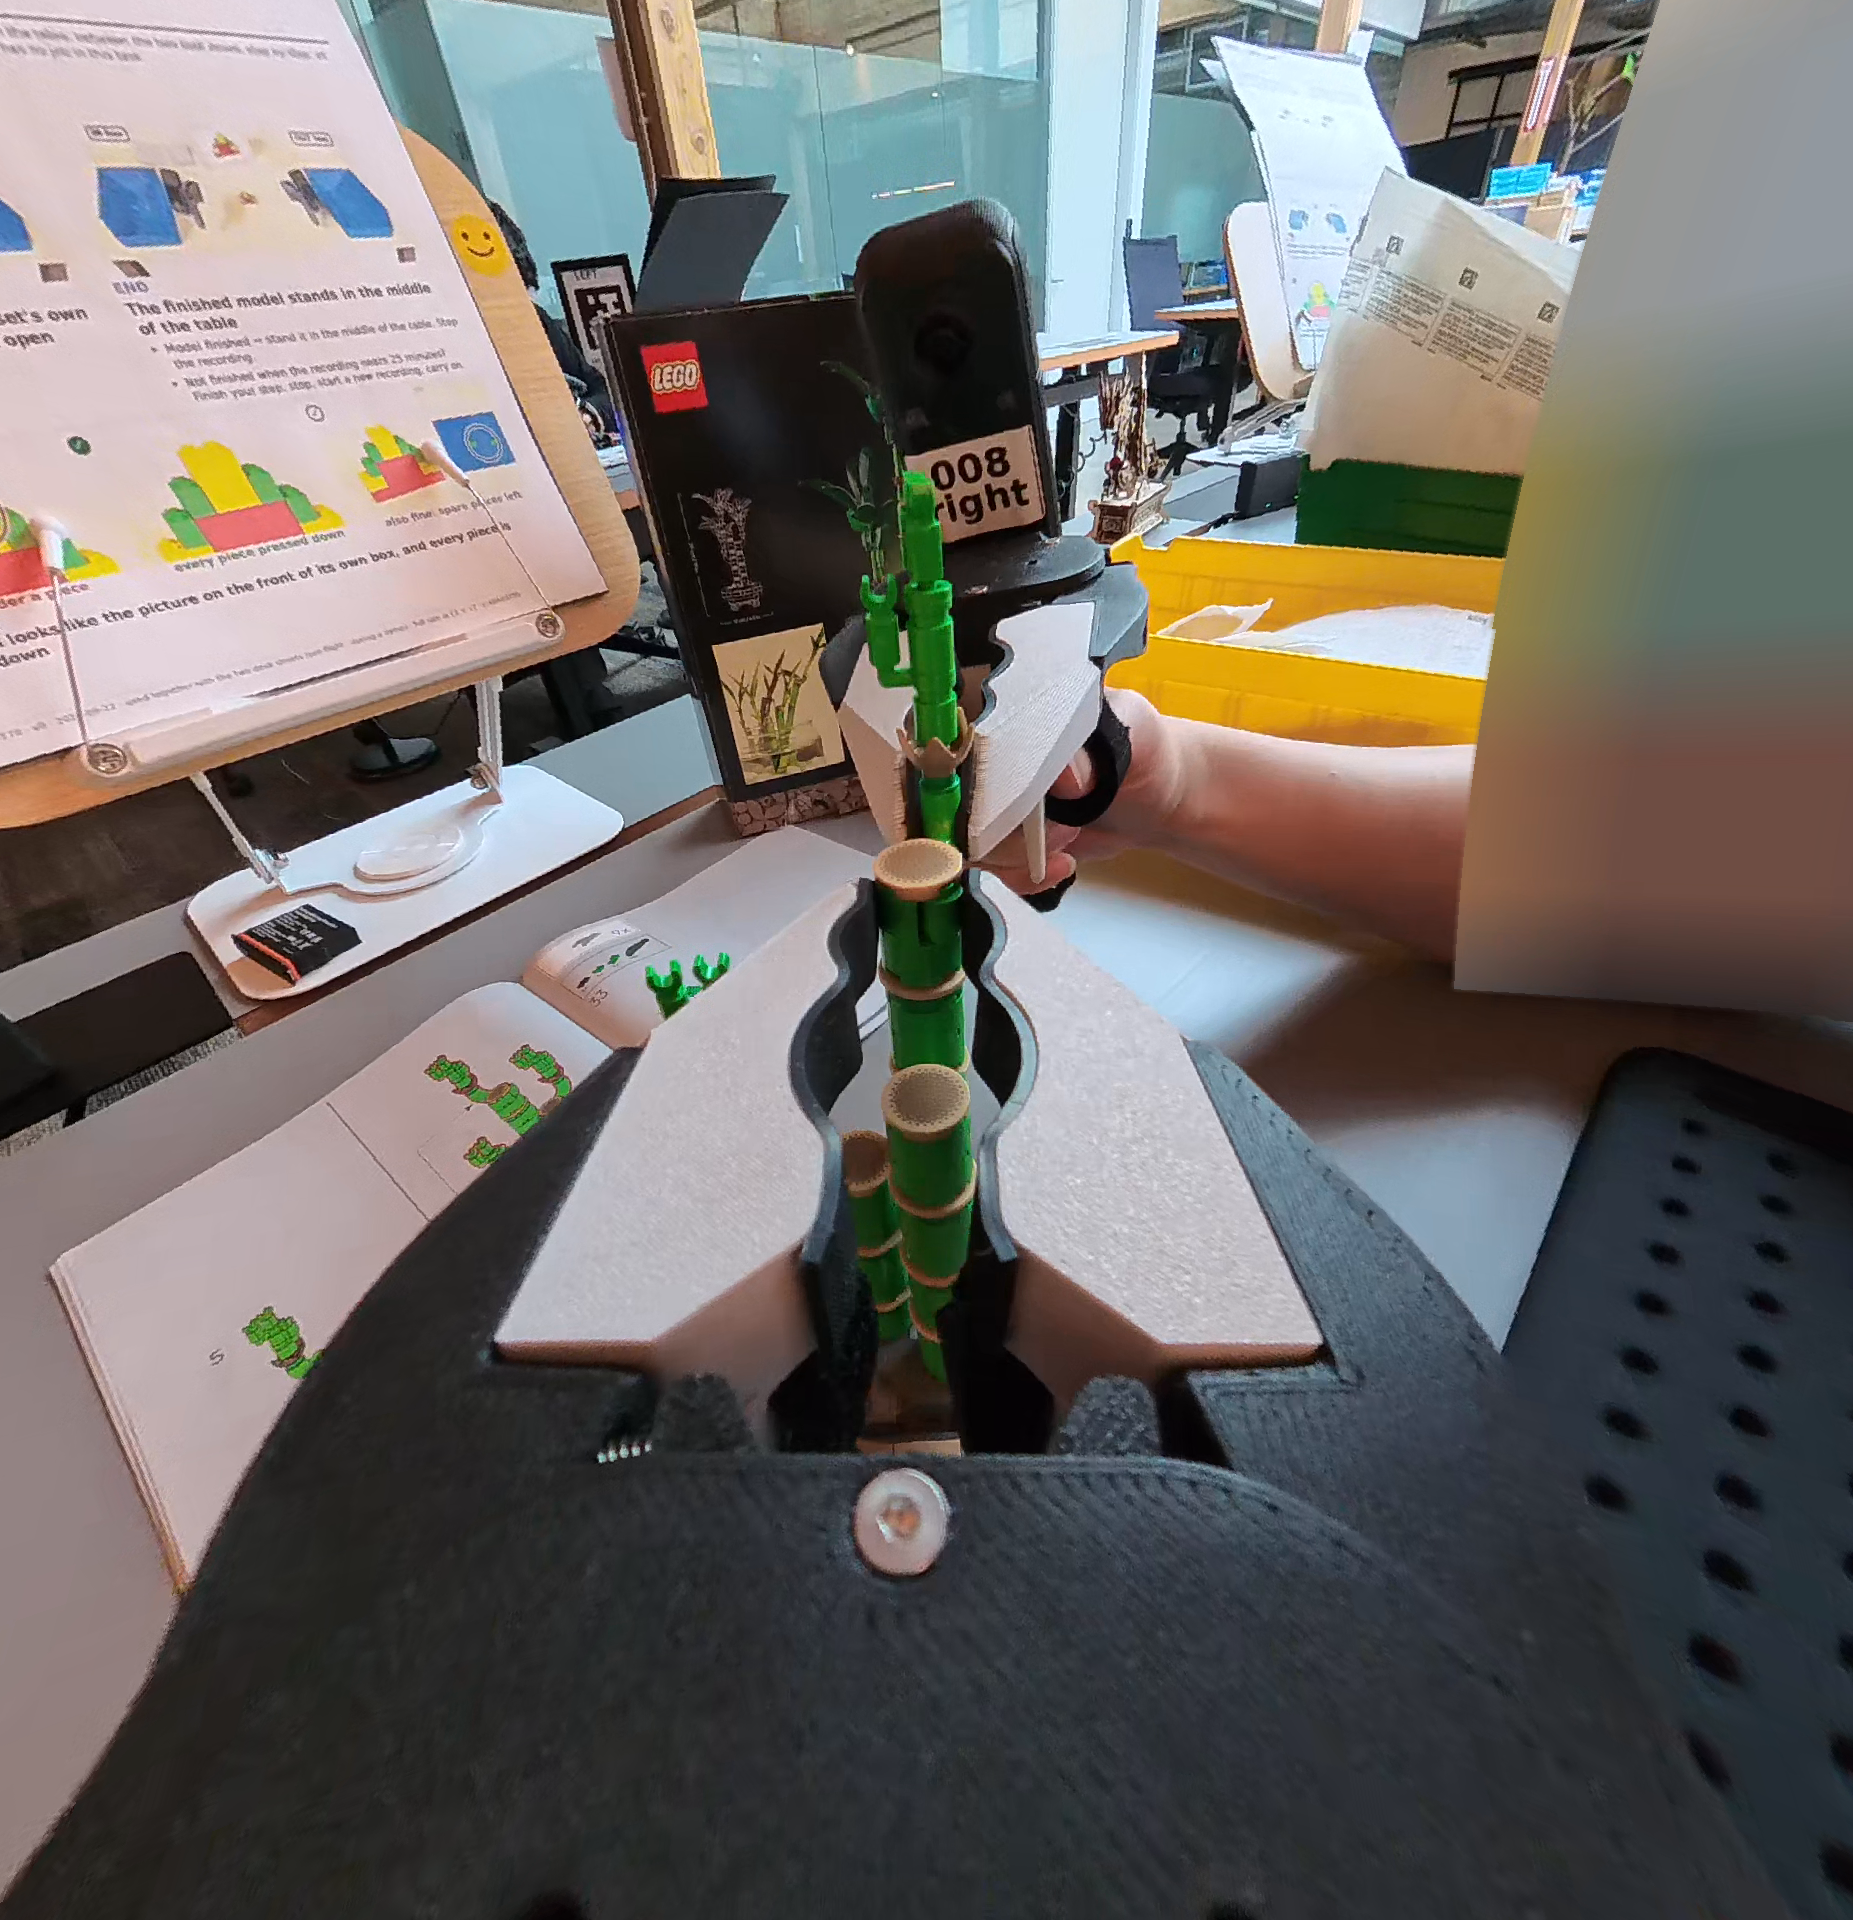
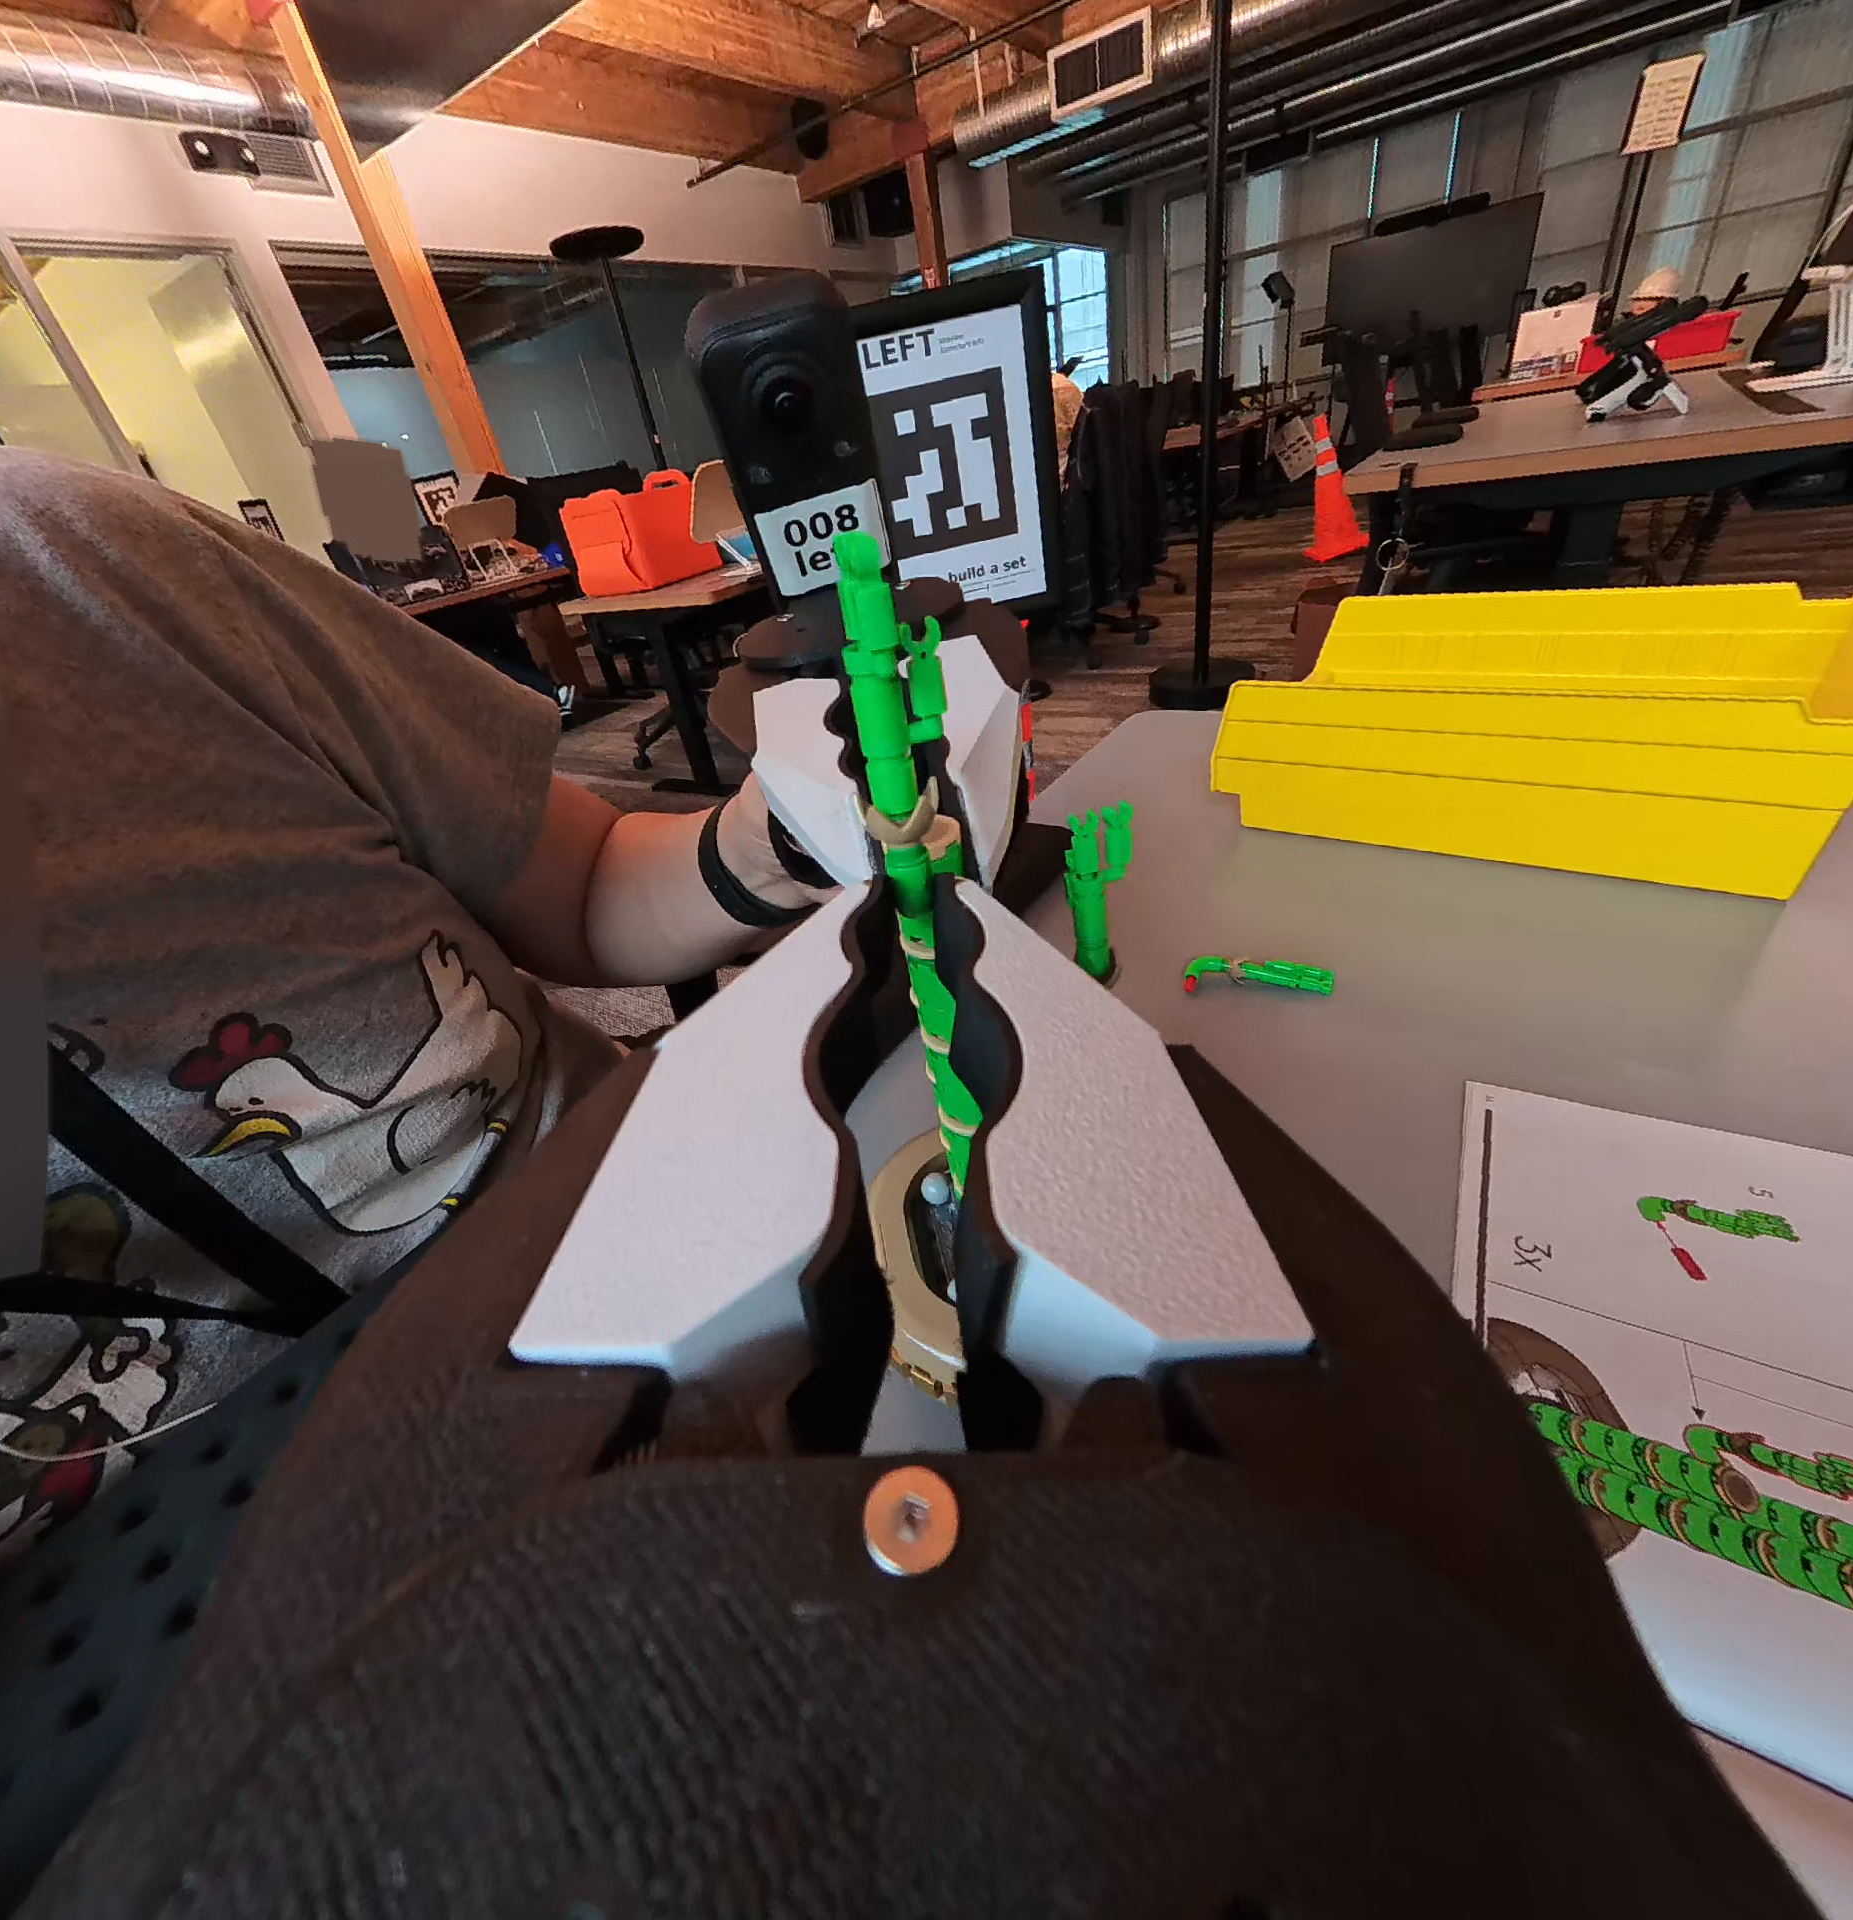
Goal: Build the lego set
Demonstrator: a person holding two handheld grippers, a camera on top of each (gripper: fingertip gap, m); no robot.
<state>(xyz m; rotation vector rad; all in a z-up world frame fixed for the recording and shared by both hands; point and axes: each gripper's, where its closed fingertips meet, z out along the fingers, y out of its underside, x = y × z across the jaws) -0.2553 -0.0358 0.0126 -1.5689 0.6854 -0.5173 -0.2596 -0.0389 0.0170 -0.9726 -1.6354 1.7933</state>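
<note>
In the left wrist view, the left gripper (image 1: 920,914), white-padded with black wavy inner edges, has its jaws closed around a green plastic bamboo model with tan rings (image 1: 927,1143), upright at centre. Beyond it, the right gripper (image 1: 937,805) clamps the model's thin upper shoot (image 1: 927,623). An open white instruction booklet (image 1: 309,1195) lies to the near left; a yellow plastic bin (image 1: 1306,644) stands to the far right.

In the right wrist view, the right gripper (image 2: 917,904) pinches the thin green shoot (image 2: 880,727) between its tips, with the left gripper (image 2: 906,790) just behind. On the grey table (image 2: 1421,997), a small green stalk (image 2: 1093,894) stands upright and another green piece (image 2: 1265,977) lies flat to its right.
</note>
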